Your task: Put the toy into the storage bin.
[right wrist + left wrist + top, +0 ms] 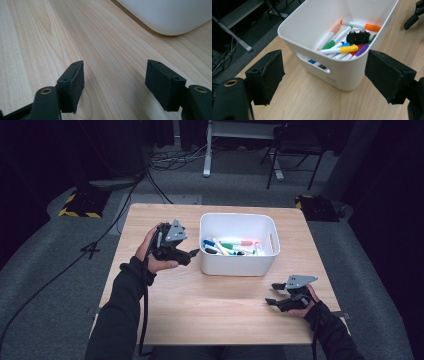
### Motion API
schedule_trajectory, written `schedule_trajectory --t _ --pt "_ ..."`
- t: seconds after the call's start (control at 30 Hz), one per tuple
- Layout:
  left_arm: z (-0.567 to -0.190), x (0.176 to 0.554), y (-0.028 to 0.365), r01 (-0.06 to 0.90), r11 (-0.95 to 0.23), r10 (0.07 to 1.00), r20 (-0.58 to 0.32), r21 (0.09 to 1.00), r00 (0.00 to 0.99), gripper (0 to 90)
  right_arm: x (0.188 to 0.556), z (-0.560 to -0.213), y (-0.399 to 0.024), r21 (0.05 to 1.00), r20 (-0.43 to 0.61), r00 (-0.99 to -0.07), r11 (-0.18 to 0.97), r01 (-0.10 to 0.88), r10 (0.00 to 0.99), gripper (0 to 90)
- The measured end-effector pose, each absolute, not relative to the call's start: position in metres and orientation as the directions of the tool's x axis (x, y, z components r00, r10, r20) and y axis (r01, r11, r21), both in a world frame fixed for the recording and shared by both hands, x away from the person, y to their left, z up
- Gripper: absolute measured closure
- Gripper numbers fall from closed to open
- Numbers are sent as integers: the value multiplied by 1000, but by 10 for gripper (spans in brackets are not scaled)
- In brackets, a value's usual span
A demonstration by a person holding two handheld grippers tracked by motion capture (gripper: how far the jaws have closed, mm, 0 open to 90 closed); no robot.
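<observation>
Where the right gripper (274,294) rests low over the near right part of the wooden table (210,315), its jaws stand spread with only bare wood between them; in the right gripper view the pads (72,85) frame plain grain, and the white bin (170,15) is cut off at the top edge, so just its rounded lower corner shows. The sleeve behind that hand runs out of the bottom of the high view.

Further in, the left gripper (192,254) hangs just beside the left wall of the white bin, its jaws spread wide with nothing between them. Open tabletop lies in front of the bin between the two hands, and a strip of wood stays free along the left edge.

The bin sits at the middle of the far half of the table, near the back edge. Inside lie the markers (342,48), piled across one another, so the lower ones are half covered and their count is hard to make out. A small black toy car (358,37) lies on top of them. Through the handle slot (313,62) a blue bit and a dark bit show, too little to name.

Beyond the table the floor is dim, with cables and a chair (295,150) barely made out
</observation>
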State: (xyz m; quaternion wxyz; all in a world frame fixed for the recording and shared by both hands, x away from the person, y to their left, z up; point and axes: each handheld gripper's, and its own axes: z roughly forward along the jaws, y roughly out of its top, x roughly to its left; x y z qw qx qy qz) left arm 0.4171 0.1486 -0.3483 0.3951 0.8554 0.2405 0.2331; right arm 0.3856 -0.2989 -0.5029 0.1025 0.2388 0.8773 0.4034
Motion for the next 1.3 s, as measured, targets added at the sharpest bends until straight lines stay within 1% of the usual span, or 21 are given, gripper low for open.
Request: schedule_trajectory --t 0.07,0.13,0.23,0.3,0.33,0.4,0.47,0.53,0.67,0.73,0.97,1.03,1.2,1.3 --pt "-355 414 153 246 -572 612 207 782 763 161 386 -503 -299 757 8 -866 563 332 500 320" --pt "-360 413 158 250 -607 605 234 754 761 161 386 -503 -299 757 13 -865 561 336 501 320" --pt "-370 409 161 267 -574 634 214 774 743 161 386 -503 -299 758 12 -866 561 334 499 320" --pt "-375 407 164 280 -571 631 194 772 751 161 386 -503 -299 757 13 -867 561 334 498 320" --pt "-379 406 165 278 -588 625 209 760 753 161 386 -503 -299 757 12 -867 562 334 498 320" --pt "-384 404 165 288 -576 632 195 765 750 161 386 -503 -299 757 11 -867 562 333 498 320" --pt "-395 400 170 296 -595 631 207 747 747 162 386 -503 -299 757 12 -866 561 335 501 320" --pt "-403 397 172 311 -595 633 195 741 749 161 386 -503 -299 757 12 -866 561 335 501 320" --pt "-421 391 180 328 -621 631 206 712 748 163 386 -503 -299 757 12 -866 561 334 500 320" --pt "-429 386 183 349 -599 645 177 721 743 162 386 -503 -299 757 13 -866 561 336 501 320" --pt "-455 370 192 390 -604 662 166 695 731 162 386 -503 -299 757 13 -865 561 336 501 320" --pt "-459 367 195 406 -607 658 145 683 739 161 386 -503 -299 757 13 -865 561 336 501 319" --pt "-471 355 198 427 -607 667 137 671 732 162 386 -503 -299 757 7 -867 564 330 498 320" --pt "-479 347 201 451 -594 681 118 666 722 162 386 -503 -299 757 12 -866 561 335 501 320"
